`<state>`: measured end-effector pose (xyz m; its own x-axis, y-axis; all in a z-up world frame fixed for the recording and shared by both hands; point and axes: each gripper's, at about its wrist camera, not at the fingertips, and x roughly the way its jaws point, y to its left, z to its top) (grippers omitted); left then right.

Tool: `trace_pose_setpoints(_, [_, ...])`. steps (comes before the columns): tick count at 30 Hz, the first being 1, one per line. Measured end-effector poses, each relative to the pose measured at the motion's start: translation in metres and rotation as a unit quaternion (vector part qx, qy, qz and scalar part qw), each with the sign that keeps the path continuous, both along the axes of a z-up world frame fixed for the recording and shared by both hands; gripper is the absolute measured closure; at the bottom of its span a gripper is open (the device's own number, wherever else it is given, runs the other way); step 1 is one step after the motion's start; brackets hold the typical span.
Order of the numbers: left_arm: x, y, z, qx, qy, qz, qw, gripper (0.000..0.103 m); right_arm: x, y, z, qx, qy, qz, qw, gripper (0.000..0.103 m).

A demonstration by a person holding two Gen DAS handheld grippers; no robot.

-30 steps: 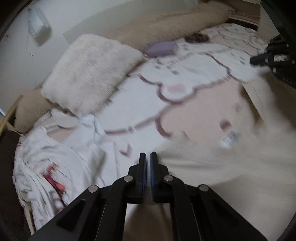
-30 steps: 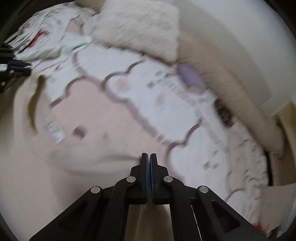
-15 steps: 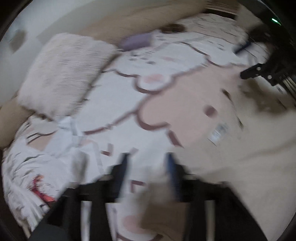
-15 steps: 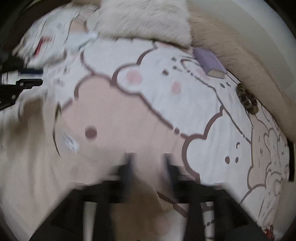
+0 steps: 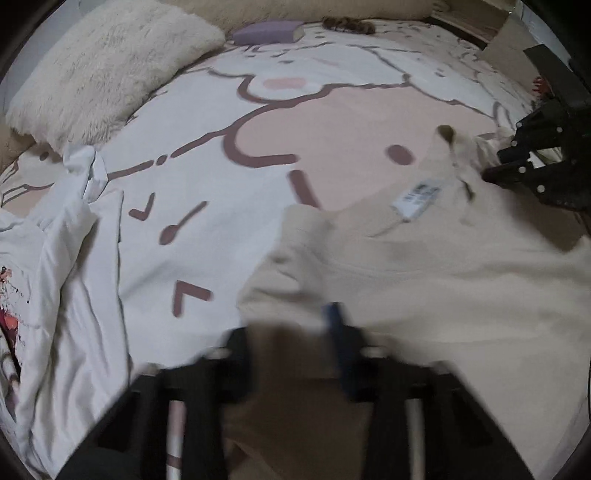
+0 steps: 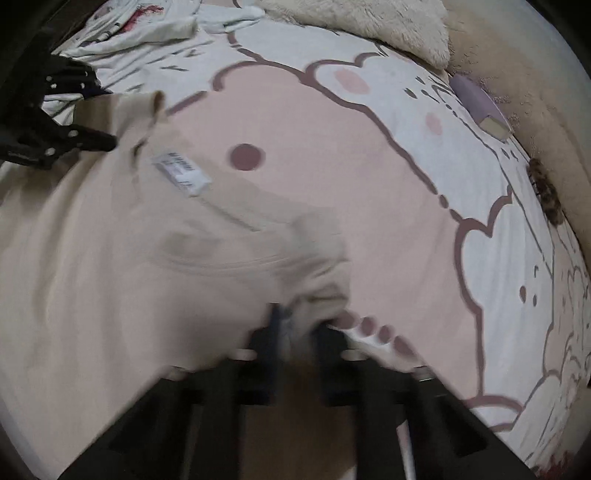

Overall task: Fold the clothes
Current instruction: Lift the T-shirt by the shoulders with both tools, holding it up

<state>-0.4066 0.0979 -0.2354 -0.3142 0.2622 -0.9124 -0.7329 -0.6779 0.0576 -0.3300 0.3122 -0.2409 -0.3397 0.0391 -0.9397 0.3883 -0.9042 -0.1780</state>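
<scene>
A cream garment with a white label at its neck lies spread on the bed, and shows in the right wrist view too. My left gripper is open, its blurred jaws apart over the garment's left shoulder edge. My right gripper is open, jaws apart around a bunched fold at the garment's right edge. Each gripper appears in the other's view as a dark shape, the right one and the left one.
The bedsheet has a pink and white cartoon print. A white printed garment lies crumpled at the left. A fluffy pillow, a lilac book and a brown scrunchie lie at the far side.
Both grippers were shut on the garment a second ago and have opened. They have dropped toward the bed, and the garment now lies flatter.
</scene>
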Motion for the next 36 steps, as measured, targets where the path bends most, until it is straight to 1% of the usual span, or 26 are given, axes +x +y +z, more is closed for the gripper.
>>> trace_pose_setpoints(1, [0.007, 0.001, 0.001, 0.000, 0.007, 0.005, 1.0000, 0.099, 0.006, -0.003, 0.002, 0.004, 0.009, -0.006, 1.000, 0.096])
trace_pose_setpoints(3, [0.020, 0.002, 0.007, -0.010, 0.038, 0.028, 0.9988, 0.099, 0.018, -0.011, 0.008, 0.026, 0.032, -0.008, 0.999, 0.097])
trace_pose_setpoints(5, [0.031, 0.000, 0.017, -0.017, 0.076, 0.050, 0.9957, 0.099, 0.031, -0.025, 0.015, 0.095, 0.084, 0.007, 0.992, 0.097])
trace_pose_setpoints(6, [0.037, 0.000, 0.024, -0.023, 0.100, 0.053, 0.9933, 0.099, 0.045, -0.041, 0.017, 0.187, 0.145, 0.047, 0.970, 0.097])
trace_pose_setpoints(7, [0.045, 0.001, 0.033, -0.029, 0.128, 0.055, 0.9897, 0.099, 0.057, -0.052, 0.016, 0.242, 0.182, 0.076, 0.950, 0.097])
trace_pose_setpoints(8, [0.051, 0.002, 0.042, -0.034, 0.157, 0.057, 0.9853, 0.099, 0.067, -0.061, 0.015, 0.285, 0.211, 0.102, 0.929, 0.097])
trace_pose_setpoints(9, [0.057, 0.003, 0.053, -0.039, 0.185, 0.059, 0.9802, 0.099, 0.077, -0.071, 0.014, 0.328, 0.239, 0.127, 0.905, 0.097])
trace_pose_setpoints(10, [0.063, 0.003, 0.064, -0.039, 0.207, 0.061, 0.9756, 0.099, 0.081, -0.073, 0.019, 0.337, 0.250, 0.128, 0.899, 0.097])
trace_pose_setpoints(11, [0.068, 0.003, 0.076, -0.039, 0.228, 0.062, 0.9708, 0.099, 0.083, -0.074, 0.025, 0.340, 0.257, 0.125, 0.896, 0.098])
trace_pose_setpoints(12, [0.072, 0.001, 0.087, -0.040, 0.244, 0.062, 0.9670, 0.099, 0.085, -0.073, 0.034, 0.349, 0.273, 0.117, 0.889, 0.098])
trace_pose_setpoints(15, [0.077, -0.001, 0.117, -0.045, 0.286, 0.063, 0.9549, 0.099, 0.085, -0.072, 0.059, 0.384, 0.313, 0.115, 0.861, 0.098])
trace_pose_setpoints(17, [0.078, 0.000, 0.136, -0.051, 0.314, 0.068, 0.9457, 0.099, 0.081, -0.078, 0.073, 0.403, 0.324, 0.120, 0.847, 0.098])
trace_pose_setpoints(18, [0.076, 0.001, 0.146, -0.051, 0.330, 0.073, 0.9397, 0.099, 0.077, -0.079, 0.081, 0.413, 0.332, 0.117, 0.840, 0.098])
trace_pose_setpoints(19, [0.073, 0.001, 0.156, -0.052, 0.345, 0.077, 0.9338, 0.099, 0.072, -0.079, 0.087, 0.421, 0.338, 0.112, 0.834, 0.098])
trace_pose_setpoints(22, [0.057, 0.000, 0.179, -0.046, 0.371, 0.097, 0.9223, 0.099, 0.048, -0.080, 0.112, 0.434, 0.356, 0.085, 0.823, 0.098])
trace_pose_setpoints(24, [0.036, 0.004, 0.186, -0.046, 0.374, 0.111, 0.9196, 0.099, 0.023, -0.078, 0.125, 0.438, 0.359, 0.065, 0.822, 0.098])
trace_pose_setpoints(26, [0.012, 0.011, 0.182, -0.054, 0.364, 0.118, 0.9222, 0.099, -0.004, -0.078, 0.130, 0.433, 0.349, 0.049, 0.830, 0.098])
trace_pose_setpoints(28, [-0.007, 0.016, 0.169, -0.064, 0.348, 0.121, 0.9274, 0.099, -0.033, -0.077, 0.124, 0.409, 0.317, 0.035, 0.855, 0.098])
trace_pose_setpoints(30, [-0.027, 0.022, 0.146, -0.070, 0.319, 0.127, 0.9366, 0.099, -0.058, -0.076, 0.112, 0.381, 0.282, 0.024, 0.880, 0.098])
trace_pose_setpoints(31, [-0.036, 0.023, 0.133, -0.071, 0.301, 0.131, 0.9418, 0.099, -0.067, -0.075, 0.103, 0.372, 0.267, 0.020, 0.889, 0.098])
trace_pose_setpoints(32, [-0.046, 0.024, 0.119, -0.071, 0.280, 0.136, 0.9477, 0.098, -0.075, -0.074, 0.093, 0.362, 0.253, 0.017, 0.897, 0.098])
trace_pose_setpoints(33, [-0.055, 0.025, 0.105, -0.070, 0.256, 0.141, 0.9536, 0.097, -0.084, -0.074, 0.080, 0.347, 0.235, 0.014, 0.908, 0.098])
trace_pose_setpoints(35, [-0.072, 0.025, 0.079, -0.059, 0.192, 0.151, 0.9679, 0.094, -0.096, -0.069, 0.062, 0.315, 0.204, -0.001, 0.927, 0.098])
trace_pose_setpoints(36, [-0.077, 0.025, 0.067, -0.056, 0.164, 0.155, 0.9726, 0.092, -0.103, -0.065, 0.055, 0.285, 0.181, -0.014, 0.941, 0.098])
